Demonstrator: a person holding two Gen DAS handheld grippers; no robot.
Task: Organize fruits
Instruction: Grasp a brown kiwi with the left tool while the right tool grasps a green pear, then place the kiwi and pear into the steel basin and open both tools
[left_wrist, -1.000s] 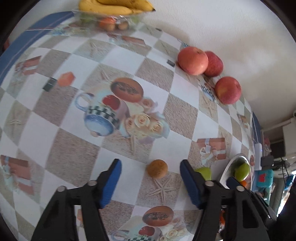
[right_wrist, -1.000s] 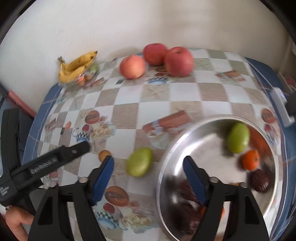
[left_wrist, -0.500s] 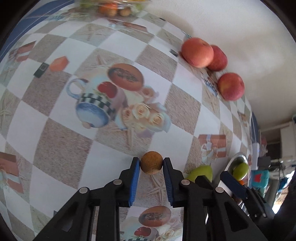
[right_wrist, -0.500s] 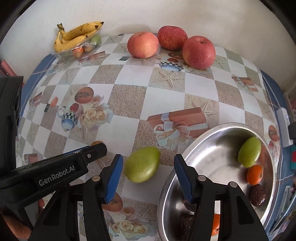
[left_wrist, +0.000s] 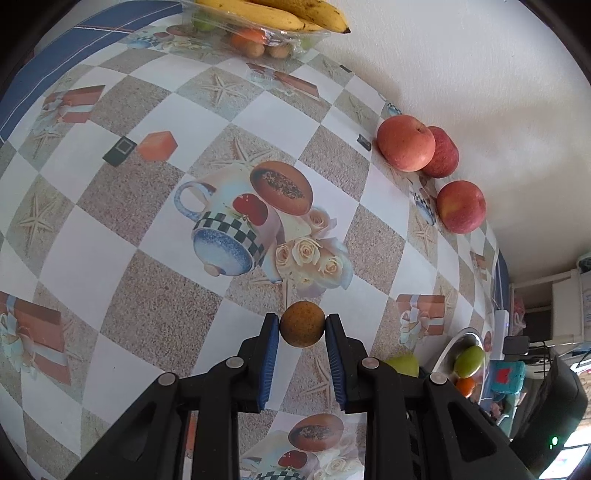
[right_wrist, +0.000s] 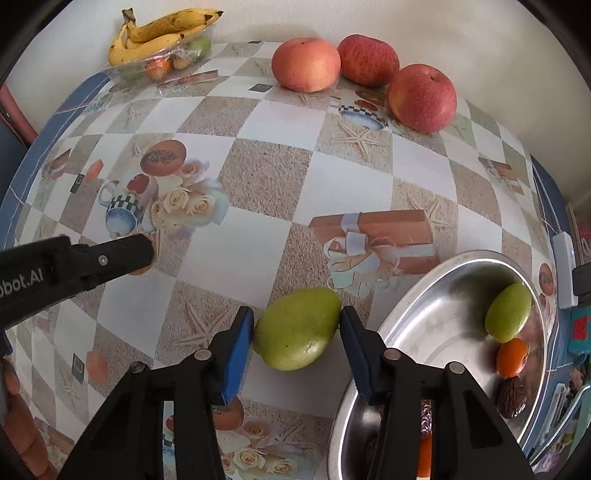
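Note:
My left gripper (left_wrist: 302, 328) is shut on a small round brown fruit (left_wrist: 302, 324) just above the patterned tablecloth. In the right wrist view the left gripper (right_wrist: 142, 254) shows at the left edge, hiding most of that fruit. My right gripper (right_wrist: 297, 330) has its blue pads on both sides of a green mango (right_wrist: 297, 328) lying on the table; the pads touch or nearly touch it. A steel bowl (right_wrist: 436, 295) to the right holds another green fruit (right_wrist: 509, 312), a small orange (right_wrist: 511, 356) and dark dates (right_wrist: 511, 397).
Three red apples (right_wrist: 306, 62) (right_wrist: 367, 59) (right_wrist: 421, 96) sit along the far wall. Bananas (right_wrist: 159, 33) lie on a clear bag of small fruit at the far left corner. The wall runs right behind them. A white power strip (right_wrist: 564, 273) lies beyond the bowl.
My left gripper closed on the brown fruit and now holds it. My right gripper moved onto the green mango and narrowed its jaws around it.

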